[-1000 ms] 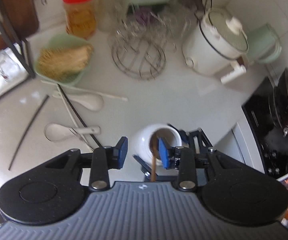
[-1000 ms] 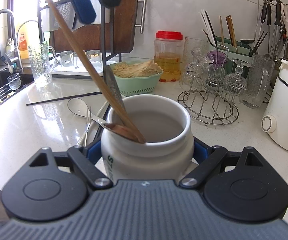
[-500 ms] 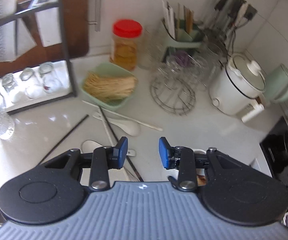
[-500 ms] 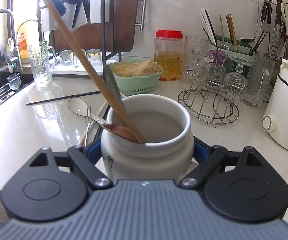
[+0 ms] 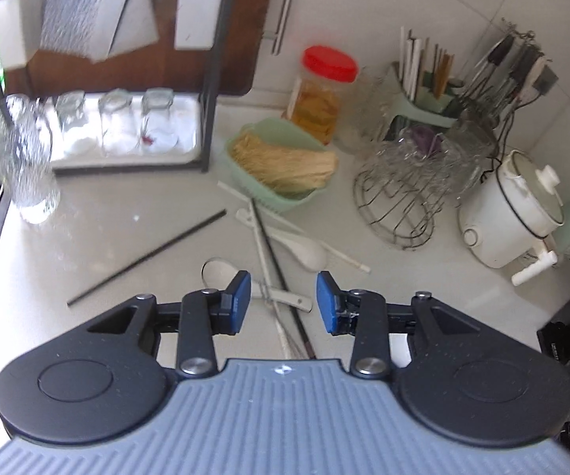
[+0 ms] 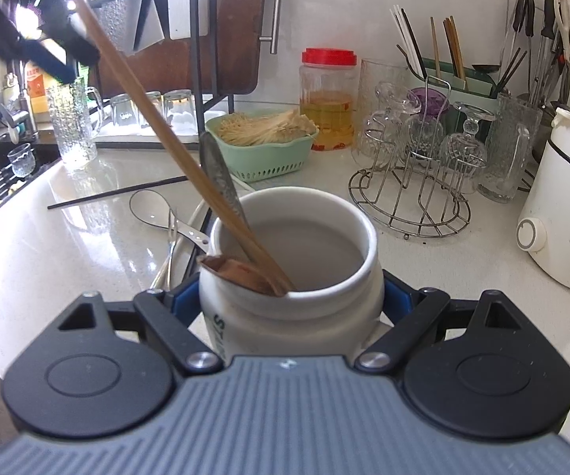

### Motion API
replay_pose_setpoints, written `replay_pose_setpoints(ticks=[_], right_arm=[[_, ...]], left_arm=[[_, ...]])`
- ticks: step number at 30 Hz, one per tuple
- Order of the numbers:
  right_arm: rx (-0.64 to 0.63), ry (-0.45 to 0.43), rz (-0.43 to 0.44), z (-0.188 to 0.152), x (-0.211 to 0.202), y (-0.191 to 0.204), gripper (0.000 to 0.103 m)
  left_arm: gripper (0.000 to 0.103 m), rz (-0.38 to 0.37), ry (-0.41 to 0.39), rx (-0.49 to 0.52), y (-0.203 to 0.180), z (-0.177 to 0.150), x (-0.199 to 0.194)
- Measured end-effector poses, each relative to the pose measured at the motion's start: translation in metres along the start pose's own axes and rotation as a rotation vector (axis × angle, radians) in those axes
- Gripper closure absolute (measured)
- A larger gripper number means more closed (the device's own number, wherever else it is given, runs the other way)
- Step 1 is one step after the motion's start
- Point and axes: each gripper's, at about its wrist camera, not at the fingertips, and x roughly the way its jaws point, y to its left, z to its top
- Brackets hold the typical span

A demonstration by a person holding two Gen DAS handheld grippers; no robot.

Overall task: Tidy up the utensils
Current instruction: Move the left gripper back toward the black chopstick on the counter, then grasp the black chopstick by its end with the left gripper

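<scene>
The right tool (image 6: pixel 290 308) clamps the white jar (image 6: pixel 290 277), steadying it for loading; a wooden spoon (image 6: pixel 174 150) already leans inside. The left tool (image 5: pixel 283 303), partly open and empty, hangs over the loose spoons (image 5: pixel 304 251) and chopsticks beside the jar on the bench (image 5: pixel 106 237).

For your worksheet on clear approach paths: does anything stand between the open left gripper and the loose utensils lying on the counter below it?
Nothing visible does. The left gripper hangs open and empty over the pile of chopsticks and white spoons on the counter. The utensils overlap one another. The right gripper holds the jar off to the side.
</scene>
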Motion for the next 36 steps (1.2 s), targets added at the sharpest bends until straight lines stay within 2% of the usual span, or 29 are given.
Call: replay_pose_setpoints(ticks=[2, 4, 6, 13, 17, 22, 28, 36], right_arm=[[0.006, 0.003, -0.008, 0.0, 0.001, 0.001, 0.012], [0.011, 0.007, -0.018, 0.001, 0.002, 0.003, 0.012], [0.017, 0.016, -0.028, 0.002, 0.002, 0.005, 0.012], [0.029, 0.022, -0.047, 0.002, 0.003, 0.007, 0.012], [0.035, 0.036, -0.057, 0.005, 0.004, 0.008, 0.012], [0.048, 0.056, -0.084, 0.009, 0.007, 0.012, 0.012], [0.077, 0.091, -0.122, 0.014, 0.011, 0.016, 0.012], [0.11, 0.1, -0.17, 0.016, 0.013, 0.023, 0.012]], left_arm=[[0.059, 0.011, -0.003, -0.014, 0.005, -0.011, 0.005], [0.056, -0.017, -0.007, -0.033, 0.012, -0.023, 0.007], [0.054, 0.01, 0.003, -0.037, 0.018, -0.033, 0.011], [0.054, 0.07, 0.043, 0.053, 0.053, -0.049, 0.031], [0.054, 0.096, 0.051, 0.175, 0.079, -0.039, 0.054], [0.054, 0.067, 0.062, 0.327, 0.107, -0.014, 0.097], [0.054, 0.01, 0.092, 0.394, 0.122, 0.013, 0.149], [0.057, -0.06, 0.112, 0.446, 0.119, 0.034, 0.188]])
